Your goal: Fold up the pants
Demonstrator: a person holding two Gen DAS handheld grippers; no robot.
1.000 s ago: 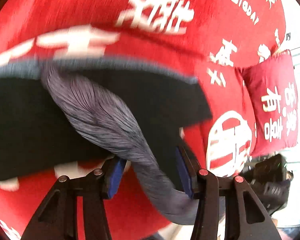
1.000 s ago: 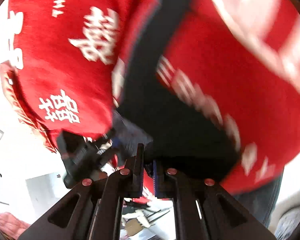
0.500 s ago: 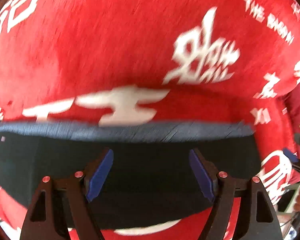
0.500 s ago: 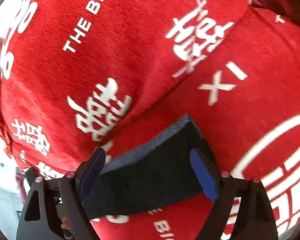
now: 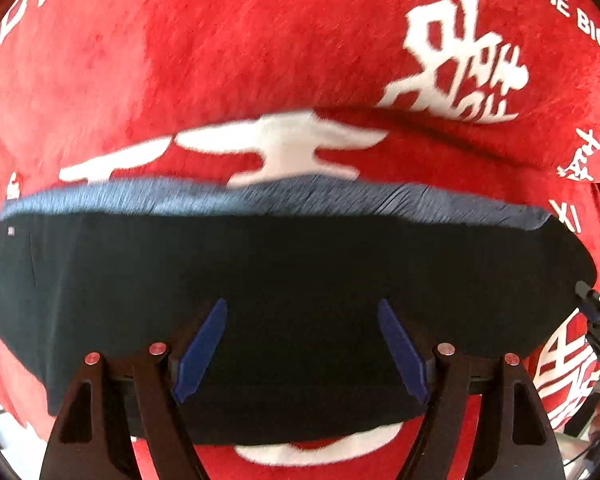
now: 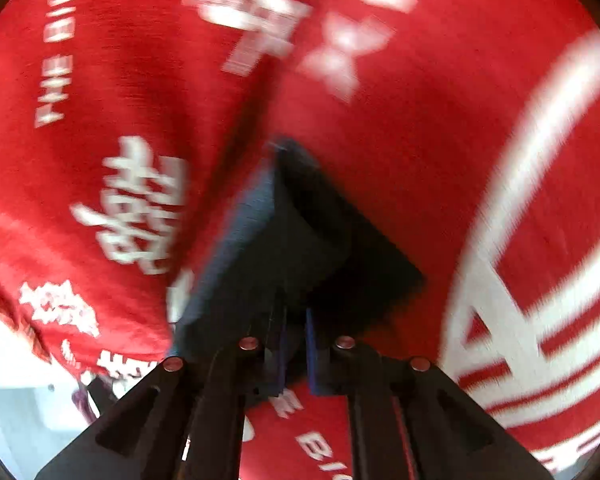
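Note:
The dark navy pants point(image 5: 284, 272) lie folded into a long flat band on the red sofa cover, with a lighter blue-grey edge point(image 5: 260, 198) along the far side. My left gripper point(image 5: 300, 320) is open, its blue pads spread wide just above the near part of the pants and holding nothing. In the right wrist view my right gripper point(image 6: 294, 320) is shut on the end of the pants point(image 6: 300, 232), which rises a little in a fold from the cover.
The pants rest on a red plush sofa cover point(image 5: 220, 60) with white printed characters. The seat meets the backrest in a crease point(image 5: 440, 132) just beyond the pants. The right gripper's black tip point(image 5: 596, 312) shows at the right edge of the left wrist view.
The left gripper let go of the bunched fabric, opened wide and now hovers over the flat pants. The right gripper opened half a second ago and has since shut on the pants' end.

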